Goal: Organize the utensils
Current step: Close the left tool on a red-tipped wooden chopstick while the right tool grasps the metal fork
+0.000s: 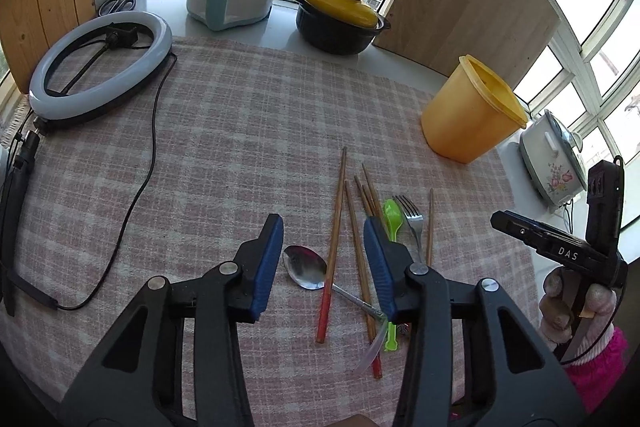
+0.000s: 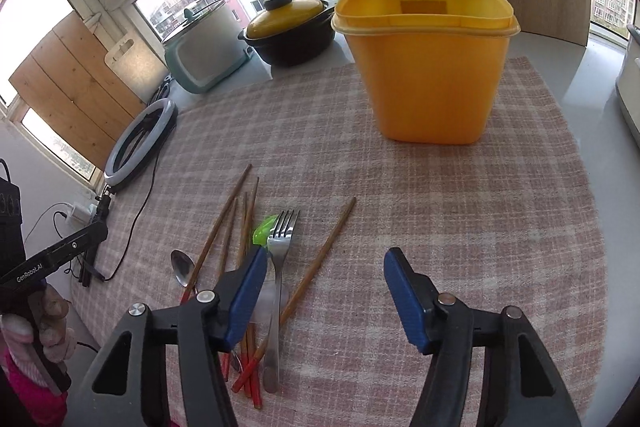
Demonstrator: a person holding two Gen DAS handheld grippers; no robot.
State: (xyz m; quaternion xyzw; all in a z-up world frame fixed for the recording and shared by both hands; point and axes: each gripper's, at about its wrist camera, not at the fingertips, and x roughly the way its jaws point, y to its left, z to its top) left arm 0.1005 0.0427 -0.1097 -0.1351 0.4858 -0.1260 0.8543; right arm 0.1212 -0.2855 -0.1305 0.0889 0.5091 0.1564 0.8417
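Both grippers, left gripper (image 1: 323, 263) and right gripper (image 2: 325, 297), hang with jaws apart, holding nothing, over the near pile of chopsticks (image 1: 335, 227), spoon (image 1: 305, 267) and fork (image 2: 280, 251). You're at the pickup; next, close on one and carry it to the far yellow bin (image 2: 430, 83).

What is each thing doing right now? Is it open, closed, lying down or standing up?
yellow bin: upright, open top.
chopsticks: lying loose on cloth.
fork: lying flat.
metal spoon: lying flat, bowl up.
green spoon: lying flat.
black pot: lid on.
left gripper: open, empty.
right gripper: open, empty.
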